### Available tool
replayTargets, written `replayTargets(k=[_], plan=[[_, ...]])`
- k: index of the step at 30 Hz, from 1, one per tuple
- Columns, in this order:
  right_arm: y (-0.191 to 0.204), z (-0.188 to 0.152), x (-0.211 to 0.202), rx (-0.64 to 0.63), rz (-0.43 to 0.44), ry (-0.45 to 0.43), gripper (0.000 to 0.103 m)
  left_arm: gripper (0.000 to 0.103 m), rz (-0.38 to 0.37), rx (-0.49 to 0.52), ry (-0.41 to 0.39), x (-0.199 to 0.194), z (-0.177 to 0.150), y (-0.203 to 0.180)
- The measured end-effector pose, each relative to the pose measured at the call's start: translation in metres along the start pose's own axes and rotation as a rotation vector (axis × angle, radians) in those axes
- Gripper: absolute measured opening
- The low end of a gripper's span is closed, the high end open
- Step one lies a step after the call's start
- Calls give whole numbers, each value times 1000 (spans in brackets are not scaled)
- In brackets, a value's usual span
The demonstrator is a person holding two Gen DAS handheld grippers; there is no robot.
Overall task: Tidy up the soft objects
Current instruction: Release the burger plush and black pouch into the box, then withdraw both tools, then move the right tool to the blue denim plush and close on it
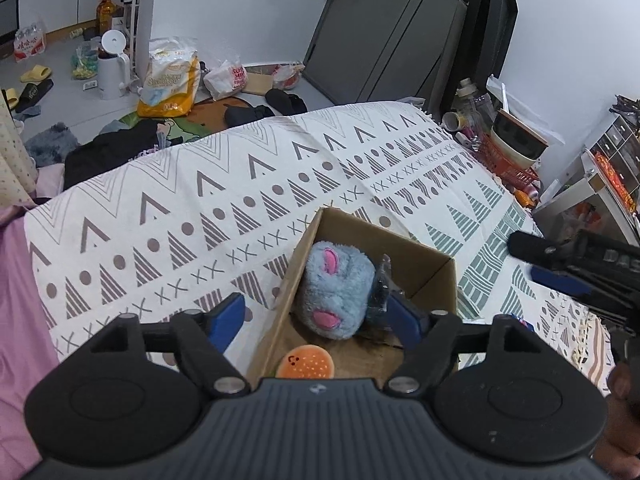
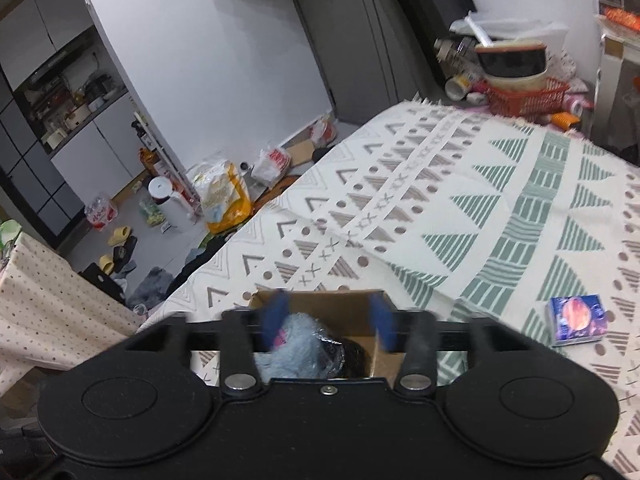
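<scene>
An open cardboard box [image 1: 430, 258] stands on the patterned cloth. Inside it lie a fluffy grey-blue plush [image 1: 338, 286] with pink patches, a small burger-shaped soft toy [image 1: 306, 363] and a dark item in clear wrap [image 1: 379, 290]. My left gripper [image 1: 318, 314] is open; its jaws straddle the box's left wall and hold nothing. In the right wrist view the same box [image 2: 340, 300] sits just ahead, with the plush [image 2: 298, 344] showing inside. My right gripper [image 2: 330, 316] hangs open above it, blurred. That gripper also appears at the right edge [image 1: 560, 268] of the left wrist view.
A small blue tissue pack [image 2: 578, 320] lies on the cloth [image 2: 480, 200] to the right. A red basket [image 2: 524, 100] with a bowl and clutter stands at the far end. The floor [image 1: 72, 92] beyond the left edge holds bags, a kettle and slippers.
</scene>
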State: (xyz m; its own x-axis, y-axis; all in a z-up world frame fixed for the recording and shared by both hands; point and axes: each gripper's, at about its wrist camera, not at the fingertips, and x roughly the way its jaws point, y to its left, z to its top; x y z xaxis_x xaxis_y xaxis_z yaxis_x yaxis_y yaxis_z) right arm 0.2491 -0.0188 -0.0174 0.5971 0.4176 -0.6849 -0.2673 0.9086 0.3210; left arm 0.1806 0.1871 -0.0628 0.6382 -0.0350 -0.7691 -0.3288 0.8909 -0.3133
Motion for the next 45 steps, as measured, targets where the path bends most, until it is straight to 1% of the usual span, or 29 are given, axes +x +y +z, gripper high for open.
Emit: replayTargets(k=[1, 3, 5, 7, 9, 11, 16, 17, 18, 20, 24, 28, 30, 35, 37, 40, 43, 45], plan=[[-1, -1, -5, -5, -11, -7, 63, 77, 2, 6, 0, -1, 0, -1], [-5, -2, -11, -7, -31, -11, 80, 78, 5, 19, 5, -3, 0, -5], [-10, -6, -19, -13, -54, -17, 87, 78, 12, 33, 18, -6, -1, -9], [-15, -9, -28, -19, -68, -20, 90, 78, 23, 62, 24, -11, -1, -15], [-21, -12, -37, -23, -67, -30, 95, 78, 14, 84, 12, -17, -3, -22], [-28, -16, -46, -16, -88, -40, 99, 78, 10, 89, 7, -22, -5, -27], [-54, -28, -72, 24, -140, -64, 103, 78, 1, 119, -12, -33, -8, -40], [-59, -31, -77, 29, -149, -62, 103, 82, -6, 122, -12, -35, -8, -43], [-64, -35, -82, 32, -150, -61, 103, 89, -13, 128, -13, -37, -9, -46], [-73, -41, -90, 39, -152, -61, 103, 96, -22, 142, -23, -41, -13, -53], [-91, -53, -99, 61, -172, -54, 103, 102, -31, 171, -28, -43, -21, -68], [-109, -63, -104, 105, -156, -45, 103, 102, -41, 193, -19, -44, -30, -83], [-116, -69, -104, 117, -147, -42, 103, 102, -59, 206, -11, -44, -34, -90], [-132, -87, -97, 158, -128, -24, 103, 102, -54, 259, -17, -42, -45, -112], [-137, -91, -93, 185, -124, -6, 103, 102, -27, 280, -24, -41, -49, -121], [-143, -97, -88, 205, -101, 9, 103, 102, -9, 312, -16, -39, -53, -135], [-147, -100, -84, 211, -97, 8, 103, 102, 26, 317, -6, -34, -58, -145], [-150, -104, -81, 213, -86, 10, 103, 102, 34, 305, 8, -29, -61, -149]])
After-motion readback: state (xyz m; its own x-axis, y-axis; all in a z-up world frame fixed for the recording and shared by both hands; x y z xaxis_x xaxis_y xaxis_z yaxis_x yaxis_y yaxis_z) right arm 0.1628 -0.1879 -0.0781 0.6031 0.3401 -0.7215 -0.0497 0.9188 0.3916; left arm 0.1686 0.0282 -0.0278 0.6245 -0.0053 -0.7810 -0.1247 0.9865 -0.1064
